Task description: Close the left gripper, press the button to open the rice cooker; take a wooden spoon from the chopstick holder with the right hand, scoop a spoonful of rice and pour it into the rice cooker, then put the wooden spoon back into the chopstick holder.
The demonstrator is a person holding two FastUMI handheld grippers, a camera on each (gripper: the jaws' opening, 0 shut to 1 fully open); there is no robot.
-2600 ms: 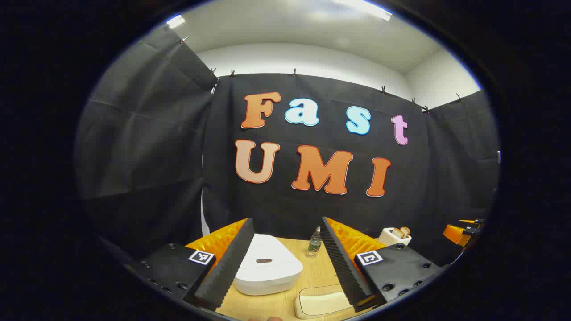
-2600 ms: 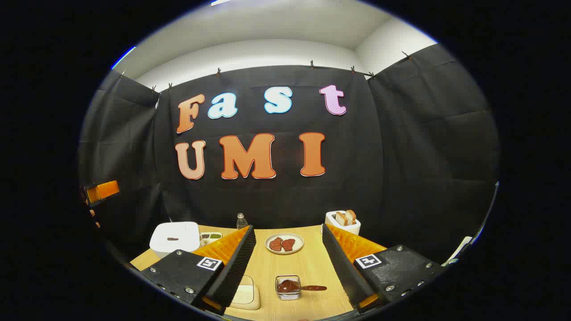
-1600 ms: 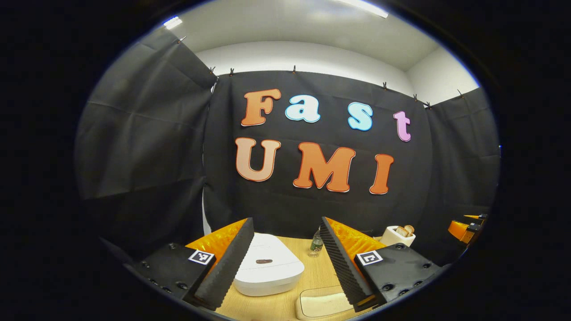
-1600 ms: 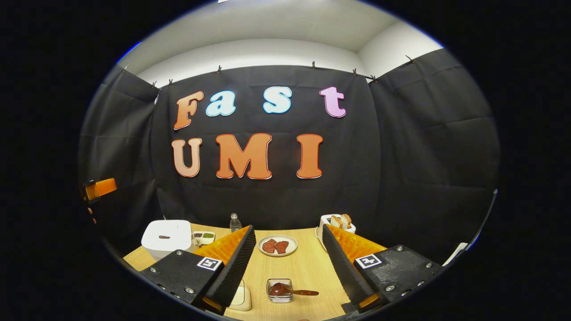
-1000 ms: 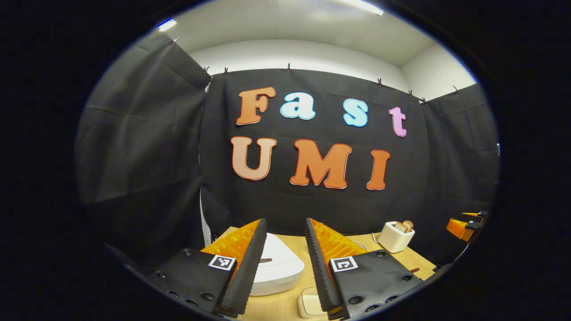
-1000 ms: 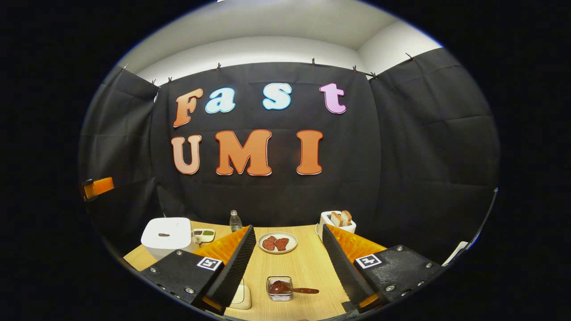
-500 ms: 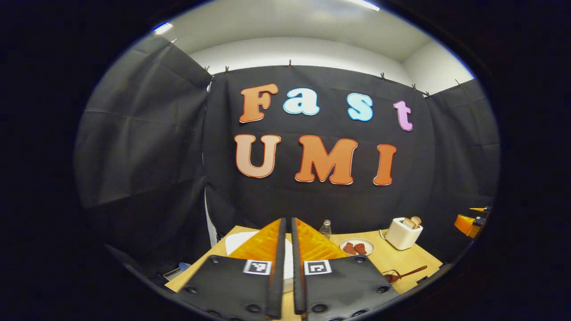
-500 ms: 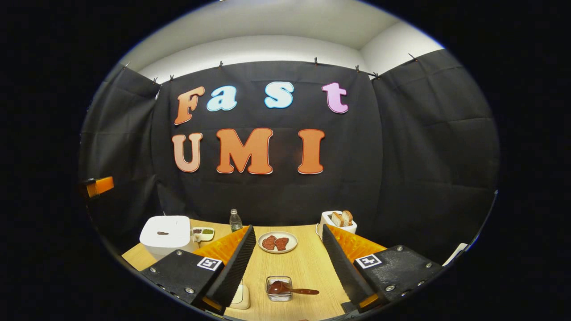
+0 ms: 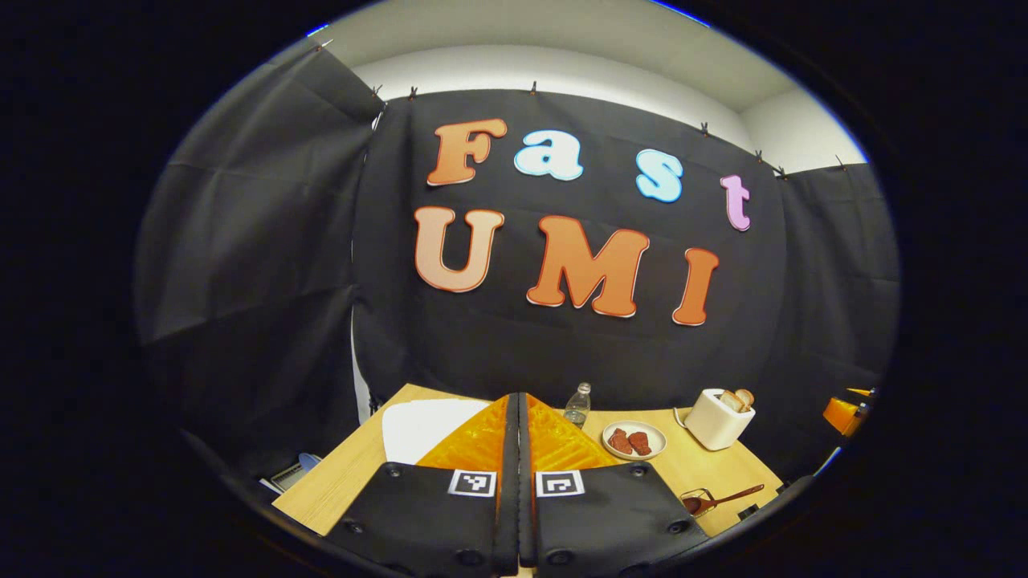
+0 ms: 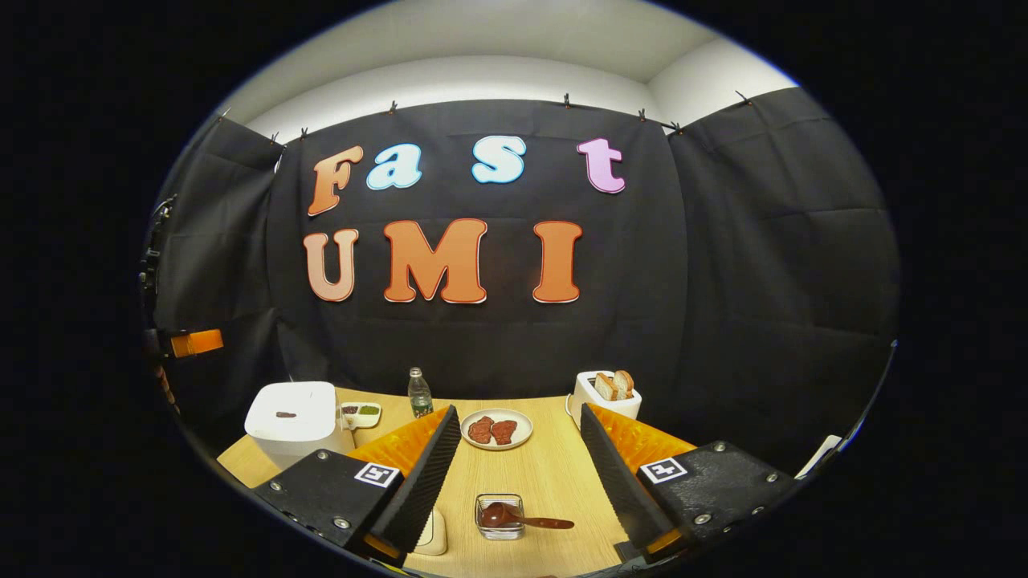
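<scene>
The white rice cooker (image 10: 291, 411) sits at the table's far left with its lid down and a dark button (image 10: 285, 415) on top. In the left gripper view the cooker (image 9: 418, 425) lies just behind my left gripper (image 9: 518, 399), which is shut with nothing between its fingers and hovers above the table. A wooden spoon (image 10: 526, 522) lies across a small glass chopstick holder (image 10: 498, 514) near the front, between the fingers of my open right gripper (image 10: 520, 413). That spoon (image 9: 723, 498) also appears at the lower right of the left gripper view. A cream rice box (image 10: 434, 531) is half hidden behind one right finger.
On the wooden table (image 10: 554, 474) stand a small bottle (image 10: 416, 392), a plate of meat (image 10: 496, 429), a white toaster with bread (image 10: 606, 393) and a two-part sauce dish (image 10: 360, 412). The left gripper (image 10: 189, 343) hangs at the far left edge.
The left gripper's fingers went from wide open to fully shut, and it lifted and drew back from the cooker. The right gripper stayed open and barely moved.
</scene>
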